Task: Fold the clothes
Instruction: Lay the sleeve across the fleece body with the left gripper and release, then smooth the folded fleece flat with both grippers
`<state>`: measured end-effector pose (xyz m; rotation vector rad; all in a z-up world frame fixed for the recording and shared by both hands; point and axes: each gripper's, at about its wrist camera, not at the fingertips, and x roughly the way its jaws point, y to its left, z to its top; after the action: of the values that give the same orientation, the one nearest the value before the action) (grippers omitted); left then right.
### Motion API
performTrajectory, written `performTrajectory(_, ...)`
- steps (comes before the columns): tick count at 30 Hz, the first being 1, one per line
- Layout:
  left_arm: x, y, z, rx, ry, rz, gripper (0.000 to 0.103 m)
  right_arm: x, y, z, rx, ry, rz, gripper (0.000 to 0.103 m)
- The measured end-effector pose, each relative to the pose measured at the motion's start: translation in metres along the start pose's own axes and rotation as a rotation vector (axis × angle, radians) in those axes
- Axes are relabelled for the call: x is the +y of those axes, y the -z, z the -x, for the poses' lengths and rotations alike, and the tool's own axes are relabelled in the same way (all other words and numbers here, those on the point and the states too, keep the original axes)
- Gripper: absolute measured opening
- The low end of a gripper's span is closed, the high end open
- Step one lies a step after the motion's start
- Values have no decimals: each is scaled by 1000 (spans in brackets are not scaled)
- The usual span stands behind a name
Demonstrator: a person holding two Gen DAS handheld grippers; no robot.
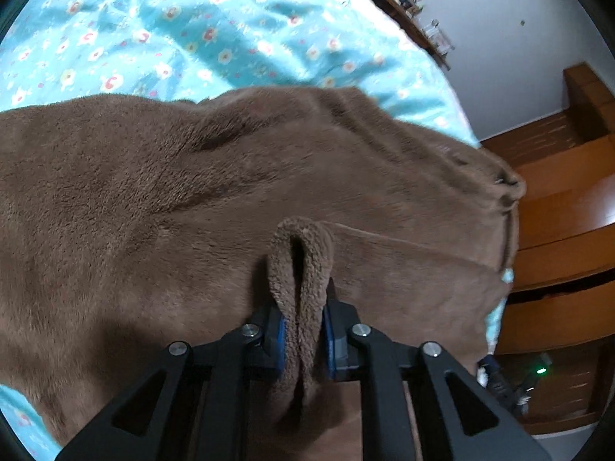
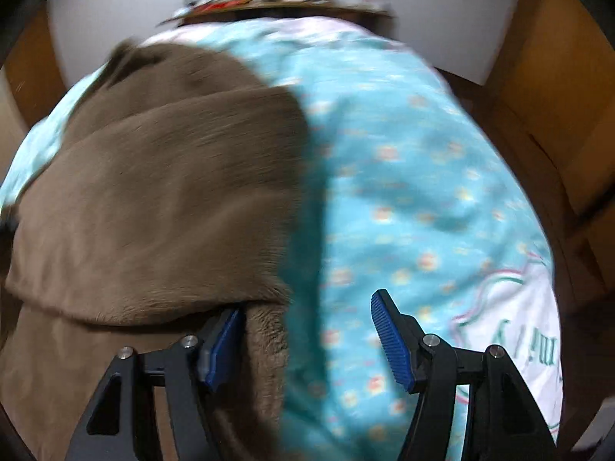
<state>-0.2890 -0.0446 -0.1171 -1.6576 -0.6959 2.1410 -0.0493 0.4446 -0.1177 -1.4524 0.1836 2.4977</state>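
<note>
A brown fleece garment point(image 1: 161, 199) lies spread over the bed's turquoise flowered cover point(image 1: 184, 34). My left gripper point(image 1: 301, 322) is shut on a folded edge of the garment, which loops up between the blue pads point(image 1: 278, 340). In the right wrist view the garment point(image 2: 153, 192) covers the left half of the bed cover point(image 2: 415, 192). My right gripper point(image 2: 307, 330) is open, with the garment's edge lying just inside its left pad point(image 2: 223, 345) and the right pad point(image 2: 388, 338) over the cover. That view is blurred.
A wooden shelf with small items point(image 1: 415, 11) runs along the white wall behind the bed. Wooden furniture point(image 1: 561, 238) stands beside the bed's edge. A device with a green light point(image 1: 540, 370) sits low there. Wooden panels point(image 2: 557, 96) flank the bed.
</note>
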Motion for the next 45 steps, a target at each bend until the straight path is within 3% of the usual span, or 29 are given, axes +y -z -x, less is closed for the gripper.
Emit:
performTrajectory(5,5,2,-11,5,-11,11,21,-12,8,-6,41,3,-16,67)
performTrajectory(8,9,4,-2,1,-17,23,39,-11,9,7,31,-4,-1,67)
performTrajectory(10,11,7,13,-39,-59,11,56,-13,10,25,12,-25,-4,67)
performTrajectory(12,14,11,30,-91,-103,0,59,-14,9,45,-26,-58,-1,68)
performTrajectory(14,18,16,44,-131,-108,4,59,-9,2,63,-75,-89,19,69)
performTrajectory(17,14,27,56,-159,-57,-17,59,12,-13,71,-118,-143,65,69)
performTrajectory(20,-5,37,48,-132,7,-77,59,45,-31,64,-132,-204,122,69)
performTrajectory(23,-23,43,32,-95,65,-131,61,77,-43,39,-92,-242,152,69)
performTrajectory(25,-21,40,19,-82,66,-115,61,88,-50,18,-63,-244,144,69)
performTrajectory(28,-16,36,0,-63,69,-91,61,90,-59,-13,-11,-186,104,69)
performTrajectory(33,-8,32,-17,-52,85,-54,61,89,-62,-40,38,-203,81,70)
performTrajectory(40,3,49,24,-100,118,7,61,99,-46,-12,40,-158,94,70)
performTrajectory(45,11,62,54,-134,144,42,61,116,-22,46,-12,-250,126,70)
